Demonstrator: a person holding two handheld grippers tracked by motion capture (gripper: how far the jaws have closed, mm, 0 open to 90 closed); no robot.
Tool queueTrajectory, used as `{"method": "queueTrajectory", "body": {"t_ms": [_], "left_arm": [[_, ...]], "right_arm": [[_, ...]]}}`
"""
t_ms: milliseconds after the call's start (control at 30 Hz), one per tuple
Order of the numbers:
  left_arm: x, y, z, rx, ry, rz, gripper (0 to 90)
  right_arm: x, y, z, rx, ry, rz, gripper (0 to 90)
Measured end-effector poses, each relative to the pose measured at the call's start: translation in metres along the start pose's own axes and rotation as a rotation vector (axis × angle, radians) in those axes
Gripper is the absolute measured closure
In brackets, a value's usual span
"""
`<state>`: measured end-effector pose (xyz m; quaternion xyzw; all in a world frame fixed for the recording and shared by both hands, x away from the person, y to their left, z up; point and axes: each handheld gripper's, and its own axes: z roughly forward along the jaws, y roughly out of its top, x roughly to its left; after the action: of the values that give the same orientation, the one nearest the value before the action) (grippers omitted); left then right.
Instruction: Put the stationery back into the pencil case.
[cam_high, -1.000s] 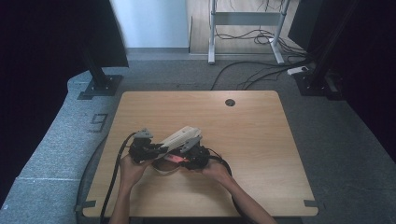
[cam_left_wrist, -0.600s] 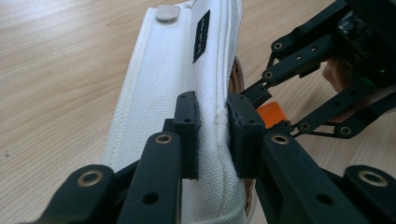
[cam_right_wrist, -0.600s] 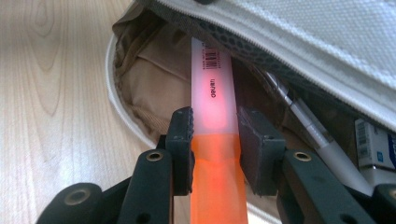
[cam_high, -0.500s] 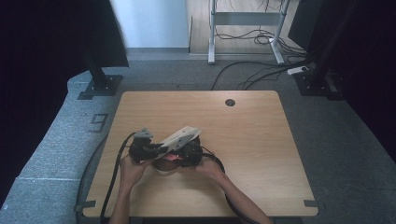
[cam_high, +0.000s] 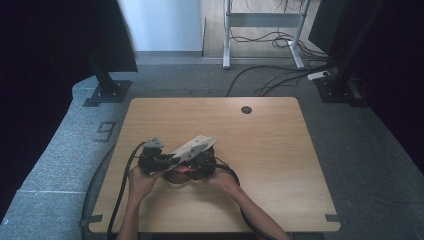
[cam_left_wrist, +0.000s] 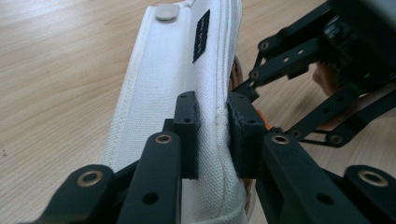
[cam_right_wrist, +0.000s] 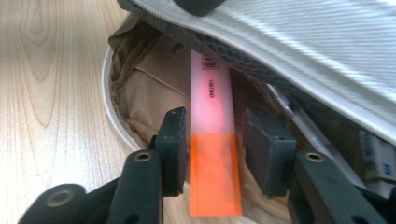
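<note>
Between the right gripper's (cam_right_wrist: 217, 149) two black jaws stands a highlighter pen (cam_right_wrist: 212, 135), pink in its upper body and orange at its near end, with its far tip reaching into the open mouth of a white canvas pencil case (cam_right_wrist: 327, 51). Those jaws have just been opening: the left pad lies along the pen's edge, while a clear gap separates the right pad from it, so the grip looks released rather than pressed. Tan lining (cam_right_wrist: 149, 88) shows inside the case, along with other pens, dimly seen, deeper in at the right. A white zip edge curves around the case's mouth just above the wooden tabletop.

Beside it, the left gripper (cam_left_wrist: 214, 135) has its jaws pressed together on the case's (cam_left_wrist: 159, 93) upper flap, pinching the white fabric along a stitched seam and holding it lifted. A small black label (cam_left_wrist: 201, 30) and a metal stud (cam_left_wrist: 166, 11) sit farther along the flap, and the right gripper's black linkage (cam_left_wrist: 299, 60) shows just beyond the case.

From above, the person's two hands meet at the near left part of the light wooden table (cam_high: 280, 150), the left gripper (cam_high: 152, 159) and right gripper (cam_high: 202, 165) close together, the case's pale flap (cam_high: 192, 146) tilted up between them. Black cables trail from both grippers back toward the table's near edge.
</note>
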<state>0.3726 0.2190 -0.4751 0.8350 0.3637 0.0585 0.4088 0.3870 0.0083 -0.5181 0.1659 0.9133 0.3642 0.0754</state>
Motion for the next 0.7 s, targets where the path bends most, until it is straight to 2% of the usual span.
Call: {"method": "queueTrajectory", "body": {"t_ms": [167, 367, 567, 700], "left_arm": [[0.000, 0.000, 0.000, 0.005, 0.000, 0.004, 75.3], [0.000, 0.000, 0.000, 0.008, 0.000, 0.004, 75.3], [0.000, 0.000, 0.001, 0.009, 0.000, 0.003, 75.2], [0.000, 0.000, 0.001, 0.011, 0.001, 0.005, 75.2]], "right_arm": [[-0.003, -0.002, -0.011, -0.010, -0.009, 0.012, 55.8], [-0.004, -0.014, -0.022, -0.007, -0.016, 0.050, 56.5], [0.000, -0.027, -0.023, 0.005, -0.020, 0.076, 61.4], [0.002, -0.030, -0.021, 0.015, -0.050, 0.070, 64.5]]}}
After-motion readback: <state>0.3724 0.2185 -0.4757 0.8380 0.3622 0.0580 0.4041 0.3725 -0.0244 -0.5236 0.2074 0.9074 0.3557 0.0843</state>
